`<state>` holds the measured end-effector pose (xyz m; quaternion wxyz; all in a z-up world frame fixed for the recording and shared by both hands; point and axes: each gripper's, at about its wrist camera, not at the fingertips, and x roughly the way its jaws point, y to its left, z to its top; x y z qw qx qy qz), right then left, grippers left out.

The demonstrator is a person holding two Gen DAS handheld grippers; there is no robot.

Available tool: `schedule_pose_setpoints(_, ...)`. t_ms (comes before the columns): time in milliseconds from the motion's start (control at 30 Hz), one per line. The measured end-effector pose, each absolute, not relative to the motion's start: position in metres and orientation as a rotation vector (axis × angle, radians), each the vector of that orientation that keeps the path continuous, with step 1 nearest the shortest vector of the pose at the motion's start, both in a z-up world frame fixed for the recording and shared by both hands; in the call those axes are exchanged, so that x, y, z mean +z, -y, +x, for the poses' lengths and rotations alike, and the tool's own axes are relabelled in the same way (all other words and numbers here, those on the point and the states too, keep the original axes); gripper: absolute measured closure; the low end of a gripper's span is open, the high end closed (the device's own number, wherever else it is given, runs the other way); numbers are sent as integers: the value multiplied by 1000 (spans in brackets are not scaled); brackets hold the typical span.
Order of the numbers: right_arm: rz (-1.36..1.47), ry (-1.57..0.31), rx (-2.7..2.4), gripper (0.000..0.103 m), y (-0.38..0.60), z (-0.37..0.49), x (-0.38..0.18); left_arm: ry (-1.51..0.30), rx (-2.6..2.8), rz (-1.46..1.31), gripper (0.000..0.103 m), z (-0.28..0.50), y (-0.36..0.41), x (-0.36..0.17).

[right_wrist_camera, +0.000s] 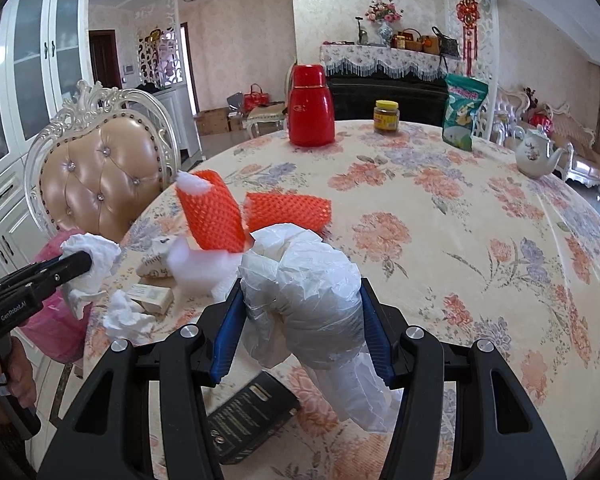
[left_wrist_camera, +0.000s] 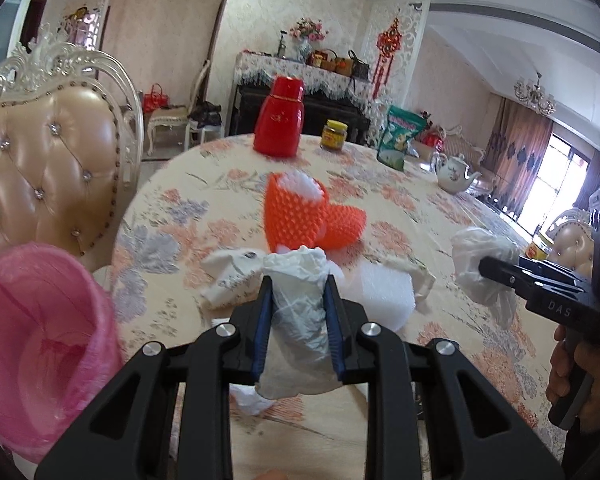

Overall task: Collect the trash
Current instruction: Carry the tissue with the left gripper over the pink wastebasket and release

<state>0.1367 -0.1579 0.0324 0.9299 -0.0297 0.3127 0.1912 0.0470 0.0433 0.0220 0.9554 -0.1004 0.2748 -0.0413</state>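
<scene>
I see the bench (right_wrist_camera: 480,240) under a floral cloth, round-edged, with a tufted chair (right_wrist_camera: 100,184) standing at its left edge. A bin lined with a pink bag (left_wrist_camera: 36,344) sits just beside the left edge of the bench, below the chair.

At the far edge stand a red flask (right_wrist_camera: 310,106), a green snack bag (right_wrist_camera: 462,112), a white teapot (right_wrist_camera: 534,154) and a yellow-lidded jar (right_wrist_camera: 386,116), well apart from the trash.

Near the left edge lies the trash pile: two orange foam nets (right_wrist_camera: 216,216), one stuffed with white foam, a white foam block (left_wrist_camera: 384,296), a small cardboard box (right_wrist_camera: 154,298) and a loose crumpled tissue (right_wrist_camera: 126,318). A black packet (right_wrist_camera: 252,412) lies at the near edge, beneath my right claw.

My right claw (right_wrist_camera: 300,316) is clamped on a crumpled white plastic bag (right_wrist_camera: 312,284), held clear above the bench near the pile. My left claw (left_wrist_camera: 298,322) is clamped on a wad of white tissue (left_wrist_camera: 296,292), raised between the pile and the pink-lined bin. In the left wrist view the right claw appears at the right, its bag hanging from the fingertips (left_wrist_camera: 490,268).
</scene>
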Motion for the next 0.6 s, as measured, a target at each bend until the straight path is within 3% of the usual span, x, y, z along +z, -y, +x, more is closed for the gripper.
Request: schedule_pose_setpoints(600, -90, -603, 523, 50, 76, 122, 54, -468, 114, -230, 78, -9, -138, 51)
